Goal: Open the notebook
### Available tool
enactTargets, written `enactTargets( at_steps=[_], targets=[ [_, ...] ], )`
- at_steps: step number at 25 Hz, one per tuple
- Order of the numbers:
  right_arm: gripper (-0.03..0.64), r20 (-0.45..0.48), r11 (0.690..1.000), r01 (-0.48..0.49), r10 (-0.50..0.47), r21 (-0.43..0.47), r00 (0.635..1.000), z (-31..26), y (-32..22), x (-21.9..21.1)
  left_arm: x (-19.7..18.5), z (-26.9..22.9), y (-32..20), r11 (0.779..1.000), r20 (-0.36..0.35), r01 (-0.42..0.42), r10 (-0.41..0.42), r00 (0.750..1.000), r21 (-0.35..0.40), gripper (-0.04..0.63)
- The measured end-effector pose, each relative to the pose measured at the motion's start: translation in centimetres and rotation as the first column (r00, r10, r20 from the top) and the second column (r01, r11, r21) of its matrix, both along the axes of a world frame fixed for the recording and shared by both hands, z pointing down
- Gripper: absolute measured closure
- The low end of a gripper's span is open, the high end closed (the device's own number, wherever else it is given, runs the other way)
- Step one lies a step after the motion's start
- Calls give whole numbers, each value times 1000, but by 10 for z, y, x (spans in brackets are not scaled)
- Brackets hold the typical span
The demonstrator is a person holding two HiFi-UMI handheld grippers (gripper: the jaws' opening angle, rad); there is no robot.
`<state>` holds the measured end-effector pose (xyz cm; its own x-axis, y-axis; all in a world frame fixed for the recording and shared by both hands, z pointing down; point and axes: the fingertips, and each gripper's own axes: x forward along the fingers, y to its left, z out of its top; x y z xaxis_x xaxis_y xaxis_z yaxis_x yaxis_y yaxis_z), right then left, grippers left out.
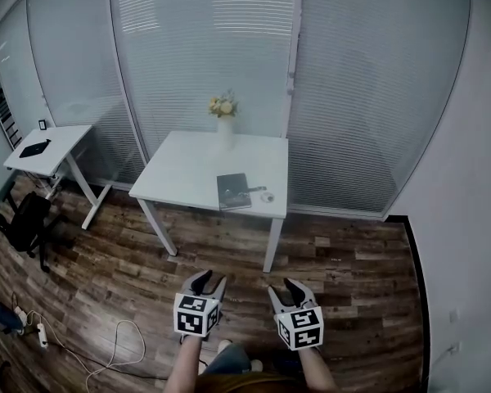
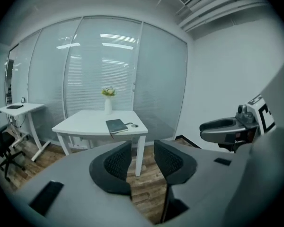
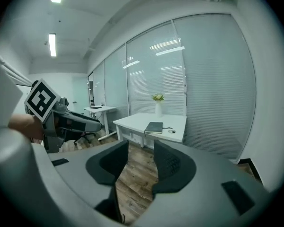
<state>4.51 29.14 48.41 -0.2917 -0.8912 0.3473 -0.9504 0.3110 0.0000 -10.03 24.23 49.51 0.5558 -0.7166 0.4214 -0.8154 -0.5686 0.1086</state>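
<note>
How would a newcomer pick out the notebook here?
Find the white table with the flower vase, by the glass wall. The notebook lies closed near its front edge: the only dark, flat rectangle there, much larger than the small round object beside it.

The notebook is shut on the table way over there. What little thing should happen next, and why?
Probably a step forward toward the table should come first. The notebook lies closed near its front edge, well ahead of the person. The left tool and right tool are both open and empty, too far off to touch it.
</note>
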Motion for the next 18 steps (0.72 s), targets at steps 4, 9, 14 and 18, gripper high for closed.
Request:
enactTargets(
  at_steps=[4,9,14,18],
  targets=[
    [446,-2,1000,1,-1,-12,1000,5,-14,5,7,8,-12,1000,65,-19,19,998,-6,430],
    [448,1,1000,-4,4,-28,1000,18,-43,17,19,25,-39,999,96,-34,36,995,-15,428],
    [448,-5,998,-6,5,-58,1000,34,-98,32,34,41,-95,999,138,-46,49,989,-23,430],
    [448,-21,994,2,-4,-107,1000,53,-153,43,48,59,-152,997,164,-61,69,984,-53,430]
  ],
)
